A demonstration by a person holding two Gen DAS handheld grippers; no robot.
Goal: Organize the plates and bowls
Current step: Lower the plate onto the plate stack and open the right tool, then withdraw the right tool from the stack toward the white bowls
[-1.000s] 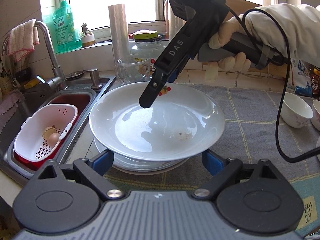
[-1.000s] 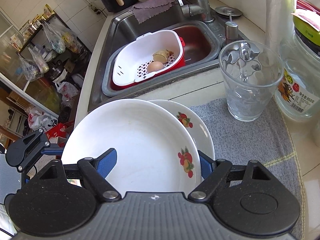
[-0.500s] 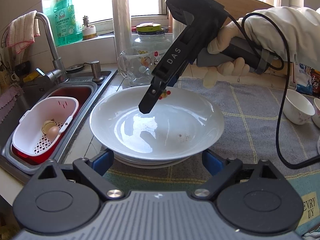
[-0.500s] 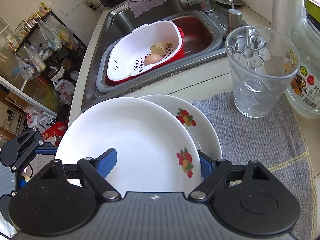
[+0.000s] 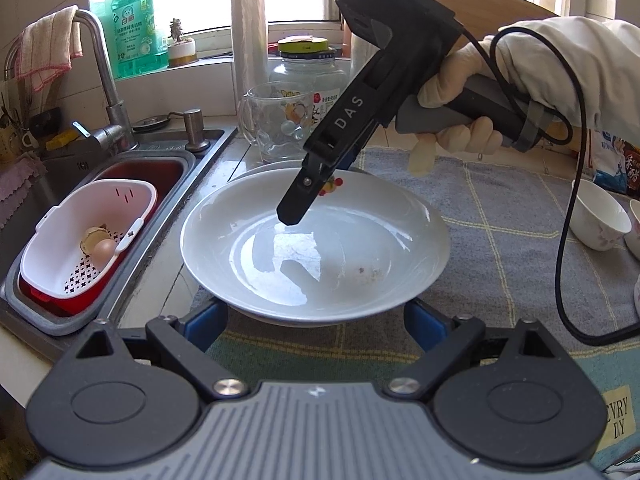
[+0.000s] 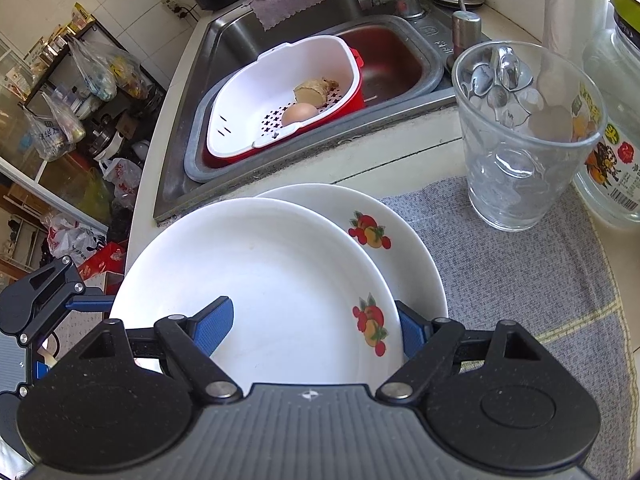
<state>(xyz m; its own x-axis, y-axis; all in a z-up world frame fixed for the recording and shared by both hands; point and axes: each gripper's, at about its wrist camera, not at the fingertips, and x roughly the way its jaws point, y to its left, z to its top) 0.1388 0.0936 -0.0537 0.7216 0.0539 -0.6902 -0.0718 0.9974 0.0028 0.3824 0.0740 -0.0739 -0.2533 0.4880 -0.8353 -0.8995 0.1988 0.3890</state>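
Observation:
A white deep plate [image 5: 320, 256] with a fruit print [image 6: 370, 330] lies on a second fruit-print plate [image 6: 384, 236] on the grey mat. My left gripper [image 5: 316, 316] is open, its blue pads [image 5: 204, 322] wide apart and under the top plate's near rim. My right gripper [image 6: 316, 326] is open at the plate's far rim, one pad [image 6: 214, 322] over the plate's inside, the other [image 6: 412, 332] outside the rim. It shows in the left wrist view [image 5: 294, 210], pointing down at the plate. Two small white bowls [image 5: 600, 218] stand at the right.
A glass mug [image 6: 520, 140] and a big jar [image 5: 308, 72] stand behind the plates. The sink [image 5: 132, 168] at the left holds a white and red colander [image 6: 288, 92] with an egg and ginger. A tap [image 5: 104, 76], soap bottle [image 5: 134, 20] and paper roll [image 5: 248, 32] line the back.
The top plate has come down onto the lower plate and both grippers have lowered with it. The right gripper's pads now stand apart around the rim.

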